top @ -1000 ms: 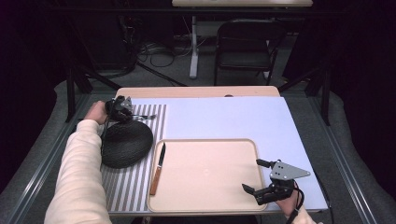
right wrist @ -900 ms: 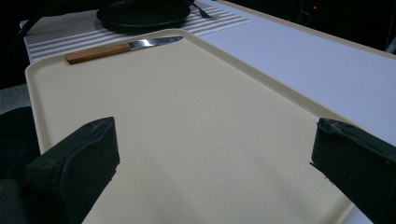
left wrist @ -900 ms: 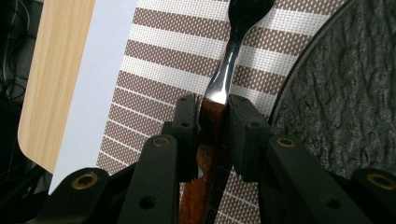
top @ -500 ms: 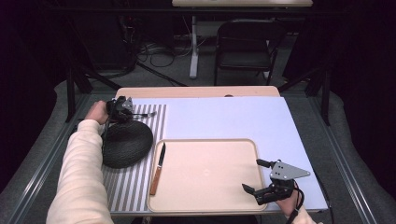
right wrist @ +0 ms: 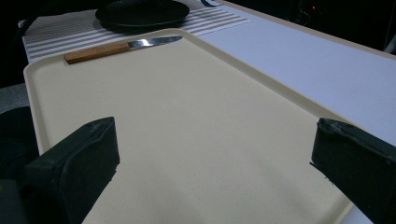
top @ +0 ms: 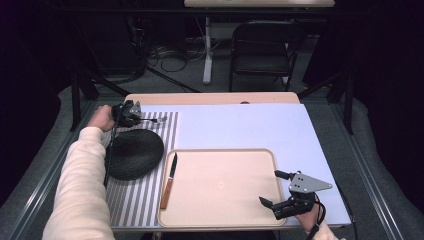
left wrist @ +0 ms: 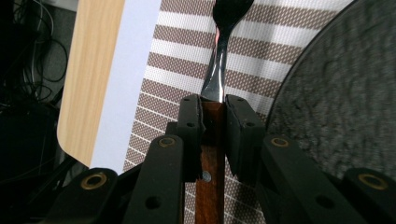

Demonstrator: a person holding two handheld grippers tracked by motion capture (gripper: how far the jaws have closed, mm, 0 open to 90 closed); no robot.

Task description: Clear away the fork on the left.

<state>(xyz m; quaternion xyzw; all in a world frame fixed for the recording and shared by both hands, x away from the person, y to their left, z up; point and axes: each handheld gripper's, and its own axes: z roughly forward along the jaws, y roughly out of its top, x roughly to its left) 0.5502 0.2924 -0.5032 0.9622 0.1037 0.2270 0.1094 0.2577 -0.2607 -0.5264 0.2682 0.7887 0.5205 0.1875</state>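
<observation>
At about ten o'clock on the table, on the far end of the striped placemat [top: 142, 197], the fork [top: 152, 120] is lying flat with its tines pointing toward three o'clock and its wooden handle sitting between the jaws of the left gripper [top: 134, 118]. From the left gripper view, the two black pads [left wrist: 192, 126] are pressing on both sides of the brown handle [left wrist: 211, 154], so the left gripper [left wrist: 212, 116] is clamping the fork [left wrist: 219, 70], whose shiny metal neck is running on toward twelve o'clock over the brown and white stripes. The person's left hand [top: 102, 118] is gripping the tool from the nine o'clock side, with a pale sleeve [top: 80, 190] reaching in from six o'clock.

Just beside the fork, toward six o'clock, the black plate [top: 134, 154] is resting on the same placemat. A knife [top: 170, 180] with a wooden handle is lying at the plate's four o'clock, along the left rim of the beige tray [top: 225, 210]. Well apart, at the tray's five o'clock corner, the right gripper [top: 275, 189] is hovering with its jaws standing wide apart and nothing between them.
</observation>
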